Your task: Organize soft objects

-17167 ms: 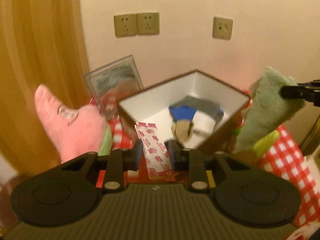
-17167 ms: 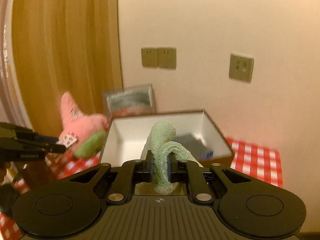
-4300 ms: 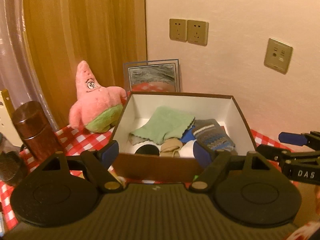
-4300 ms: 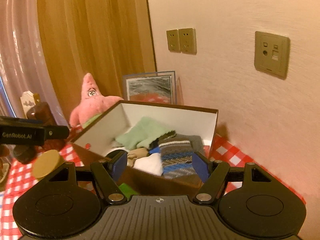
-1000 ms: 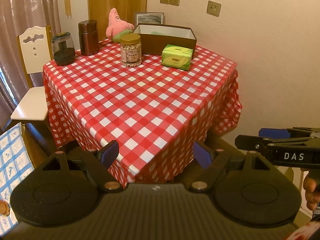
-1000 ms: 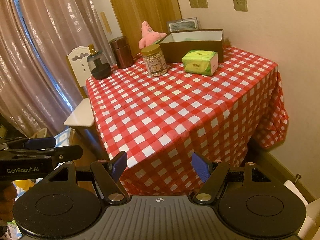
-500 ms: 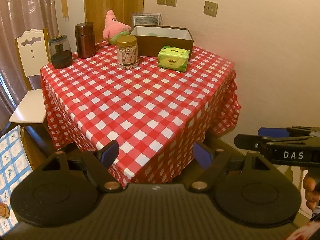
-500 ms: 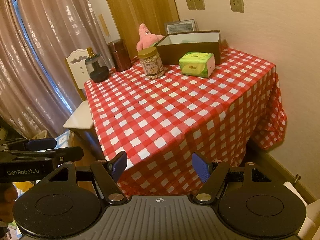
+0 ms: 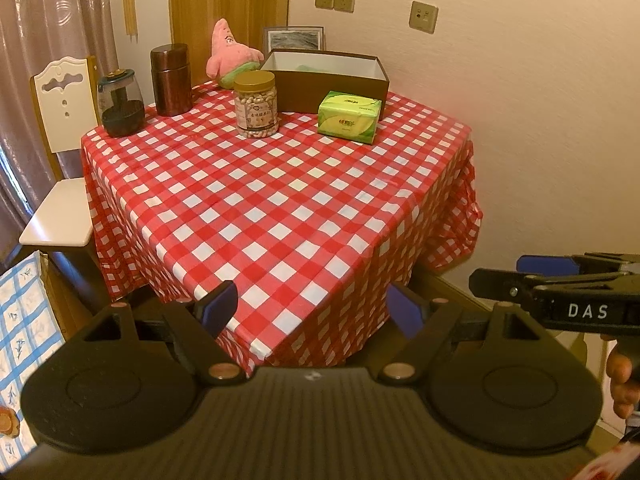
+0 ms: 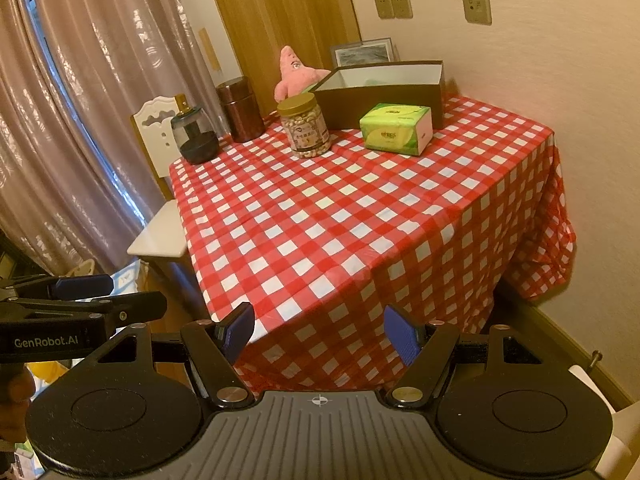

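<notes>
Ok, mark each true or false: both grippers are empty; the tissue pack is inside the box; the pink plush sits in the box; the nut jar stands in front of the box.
1. Both grippers are empty. True: the left gripper and the right gripper stand open with nothing between the pads.
2. The tissue pack is inside the box. False: it lies on the tablecloth in front of the box.
3. The pink plush sits in the box. False: it sits beside it, outside.
4. The nut jar stands in front of the box. True.
</notes>
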Demonstrator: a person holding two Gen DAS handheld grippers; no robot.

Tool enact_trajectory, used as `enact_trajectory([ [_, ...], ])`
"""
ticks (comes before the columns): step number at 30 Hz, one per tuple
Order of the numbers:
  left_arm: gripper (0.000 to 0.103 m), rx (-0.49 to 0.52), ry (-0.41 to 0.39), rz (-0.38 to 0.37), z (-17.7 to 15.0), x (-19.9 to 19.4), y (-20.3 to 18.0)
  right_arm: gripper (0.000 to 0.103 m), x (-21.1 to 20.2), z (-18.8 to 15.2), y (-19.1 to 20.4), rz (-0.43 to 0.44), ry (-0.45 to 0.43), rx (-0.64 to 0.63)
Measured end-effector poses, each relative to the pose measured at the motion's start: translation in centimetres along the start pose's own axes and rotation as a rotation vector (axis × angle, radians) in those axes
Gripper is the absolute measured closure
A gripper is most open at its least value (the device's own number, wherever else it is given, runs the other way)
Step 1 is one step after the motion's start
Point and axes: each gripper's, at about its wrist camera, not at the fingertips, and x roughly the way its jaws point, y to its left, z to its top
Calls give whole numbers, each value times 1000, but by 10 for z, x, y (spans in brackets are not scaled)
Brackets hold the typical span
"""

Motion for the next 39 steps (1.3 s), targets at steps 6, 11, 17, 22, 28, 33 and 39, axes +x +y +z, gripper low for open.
enact_trajectory([
  [6, 23, 0, -2, 0, 1, 1, 0, 32, 0, 0, 0, 1, -1, -1],
  [11, 23, 1, -2, 1, 1, 1, -1, 32, 0, 1, 0, 1, -1, -1],
  [17, 23, 1, -2, 0, 1, 1, 0, 32, 1, 1, 0, 1, -1, -1],
  [22, 23, 0, -2, 0, 1, 2, -1, 32, 1, 1, -1, 0, -1, 0],
  [28, 23, -1, -2, 1, 1, 2, -2, 32, 1, 1, -3, 1, -1, -1],
  [33, 23, -1, -2, 2, 2, 3, -4, 32, 1, 1, -4, 1, -1, -1],
  [39, 23, -2, -3, 3, 2, 5, -3, 32, 2, 4, -5, 0, 0, 0],
])
